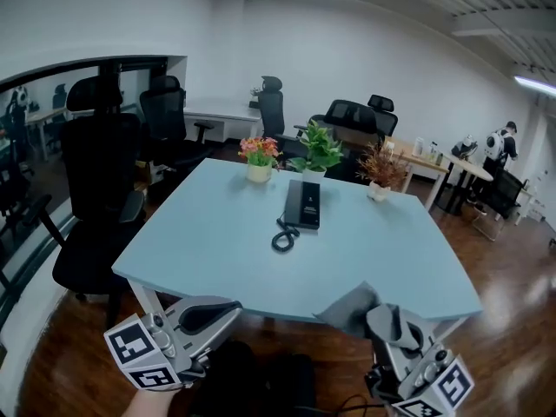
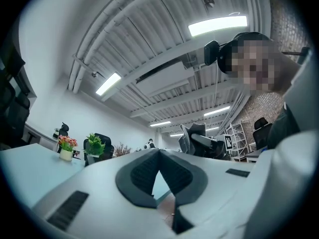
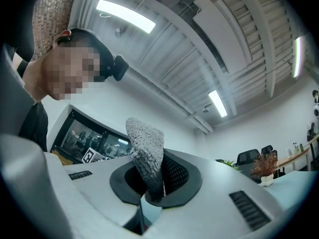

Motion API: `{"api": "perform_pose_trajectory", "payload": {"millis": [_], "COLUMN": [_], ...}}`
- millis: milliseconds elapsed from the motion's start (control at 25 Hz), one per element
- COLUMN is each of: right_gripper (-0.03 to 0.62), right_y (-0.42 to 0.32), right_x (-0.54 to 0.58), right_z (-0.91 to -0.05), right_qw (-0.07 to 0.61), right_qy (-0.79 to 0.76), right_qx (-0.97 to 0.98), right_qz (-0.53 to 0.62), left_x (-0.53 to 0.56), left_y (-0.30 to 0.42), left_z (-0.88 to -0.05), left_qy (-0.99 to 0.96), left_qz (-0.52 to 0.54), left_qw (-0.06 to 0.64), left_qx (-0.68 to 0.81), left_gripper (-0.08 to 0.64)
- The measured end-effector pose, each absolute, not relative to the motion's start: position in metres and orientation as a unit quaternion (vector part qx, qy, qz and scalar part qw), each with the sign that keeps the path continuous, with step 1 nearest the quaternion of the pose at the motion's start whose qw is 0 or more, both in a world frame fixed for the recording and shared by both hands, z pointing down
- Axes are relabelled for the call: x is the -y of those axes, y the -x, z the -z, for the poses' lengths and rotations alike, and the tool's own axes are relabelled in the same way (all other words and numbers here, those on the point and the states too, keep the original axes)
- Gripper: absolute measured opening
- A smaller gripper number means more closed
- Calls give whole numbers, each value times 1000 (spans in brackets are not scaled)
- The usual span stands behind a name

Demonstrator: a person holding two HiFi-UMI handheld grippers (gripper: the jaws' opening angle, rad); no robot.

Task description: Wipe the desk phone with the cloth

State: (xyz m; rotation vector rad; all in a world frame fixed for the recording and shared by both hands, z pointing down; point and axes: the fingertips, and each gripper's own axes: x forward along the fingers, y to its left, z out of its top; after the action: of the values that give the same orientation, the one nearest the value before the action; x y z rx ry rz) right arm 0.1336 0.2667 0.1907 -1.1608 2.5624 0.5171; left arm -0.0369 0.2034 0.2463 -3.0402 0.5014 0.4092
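A black desk phone (image 1: 302,204) lies on the light blue table (image 1: 200,241) past its middle, its coiled cord (image 1: 283,237) trailing toward me. Both grippers hang below the table's near edge, well short of the phone. My right gripper (image 1: 380,317) is shut on a grey cloth (image 1: 346,308), which sticks up between the jaws as a fuzzy fold (image 3: 146,148) in the right gripper view (image 3: 149,185). My left gripper (image 1: 228,309) points up and to the right, and its dark pads meet with nothing between them (image 2: 158,157).
Three potted plants stand behind the phone: flowers (image 1: 259,156), a green plant (image 1: 318,150) and a dried reddish one (image 1: 380,170). Black office chairs (image 1: 100,189) crowd the table's left side. More desks and a person (image 1: 501,146) are at the far right.
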Motion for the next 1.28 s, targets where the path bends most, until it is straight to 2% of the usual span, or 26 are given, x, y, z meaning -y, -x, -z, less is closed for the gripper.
{"api": "perform_pose_trajectory", "payload": {"millis": [560, 1280], "right_gripper": [-8, -8], "right_y": [-71, -62], "right_x": [-370, -389], "right_z": [-190, -203], "right_qw": [127, 110], "right_qy": [400, 402], "right_qx": [-880, -883], "right_qz": [-223, -213], "left_x": [-310, -335], "left_y": [87, 83], "left_z": [-251, -255], "left_qy": [977, 979], "left_qz": [-137, -136], "left_qw": [25, 29], "left_qx": [-161, -151], "left_gripper": [-5, -5]}}
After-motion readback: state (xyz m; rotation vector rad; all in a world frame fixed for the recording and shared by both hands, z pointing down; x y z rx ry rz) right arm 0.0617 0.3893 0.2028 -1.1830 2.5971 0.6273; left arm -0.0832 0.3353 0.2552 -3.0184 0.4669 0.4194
